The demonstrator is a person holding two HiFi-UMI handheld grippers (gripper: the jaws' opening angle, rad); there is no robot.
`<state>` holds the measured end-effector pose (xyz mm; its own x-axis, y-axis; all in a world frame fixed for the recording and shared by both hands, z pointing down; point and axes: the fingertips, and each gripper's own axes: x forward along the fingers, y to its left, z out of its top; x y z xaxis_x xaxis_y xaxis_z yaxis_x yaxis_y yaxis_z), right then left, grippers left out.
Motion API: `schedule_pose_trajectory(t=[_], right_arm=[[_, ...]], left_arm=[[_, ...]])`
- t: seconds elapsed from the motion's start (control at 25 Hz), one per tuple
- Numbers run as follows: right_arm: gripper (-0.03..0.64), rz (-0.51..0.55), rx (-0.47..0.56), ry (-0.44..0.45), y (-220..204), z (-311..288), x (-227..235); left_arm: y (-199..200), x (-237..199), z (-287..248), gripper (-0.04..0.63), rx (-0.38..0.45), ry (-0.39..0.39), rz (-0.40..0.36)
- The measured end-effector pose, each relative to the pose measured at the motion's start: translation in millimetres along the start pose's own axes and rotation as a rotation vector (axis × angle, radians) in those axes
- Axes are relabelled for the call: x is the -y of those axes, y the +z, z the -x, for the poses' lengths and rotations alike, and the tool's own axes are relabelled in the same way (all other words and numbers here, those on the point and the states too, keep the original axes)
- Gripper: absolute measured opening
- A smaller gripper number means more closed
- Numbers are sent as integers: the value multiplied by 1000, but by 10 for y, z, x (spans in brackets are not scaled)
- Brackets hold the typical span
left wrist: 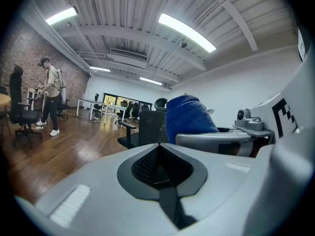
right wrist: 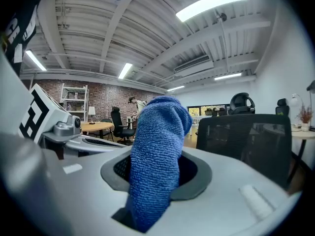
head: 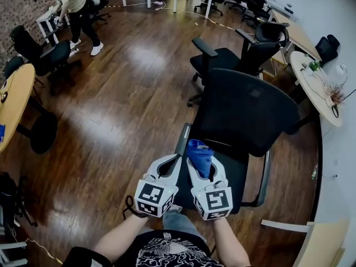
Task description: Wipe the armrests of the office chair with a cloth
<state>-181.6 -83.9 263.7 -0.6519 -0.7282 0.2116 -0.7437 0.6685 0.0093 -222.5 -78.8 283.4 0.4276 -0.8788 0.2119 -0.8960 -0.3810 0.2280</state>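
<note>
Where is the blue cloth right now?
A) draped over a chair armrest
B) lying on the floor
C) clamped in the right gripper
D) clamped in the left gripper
C: the blue cloth stands pinched in the right gripper; the left gripper is shut, empty.

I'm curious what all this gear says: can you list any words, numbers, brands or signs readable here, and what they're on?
No readable words or numbers anywhere.
Marker cubes on the left gripper and right gripper: black-and-white square patterns, no letters.
Person's black T-shirt: white print, too blurred to read.
Blue cloth: no label in view.
</note>
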Motion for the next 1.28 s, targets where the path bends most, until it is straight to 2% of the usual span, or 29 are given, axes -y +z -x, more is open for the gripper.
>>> schedule_pose_trajectory(t=[0.16, 0.44, 0.84, 1.08, 1.28], right_arm=[[138, 37, -34, 44, -88, -456, 258], [138, 86, -132, 75, -399, -1222, 573], [138, 113, -316, 2, -1168, -2159, 932], [137, 186, -455, -24, -1745, -2524, 1081], [133, 248, -536, -39, -2008, -2712, 1121]], left_arm=[[-4, -268, -327, 3, -2, 50, 15], [-80, -737, -723, 3, -30, 70, 33], [-438, -1324, -1150, 3, -147, -47, 28], [-585, -1642, -1278, 3, -184, -82, 24], [-732, -1840, -1295, 4, -226, -126, 39]])
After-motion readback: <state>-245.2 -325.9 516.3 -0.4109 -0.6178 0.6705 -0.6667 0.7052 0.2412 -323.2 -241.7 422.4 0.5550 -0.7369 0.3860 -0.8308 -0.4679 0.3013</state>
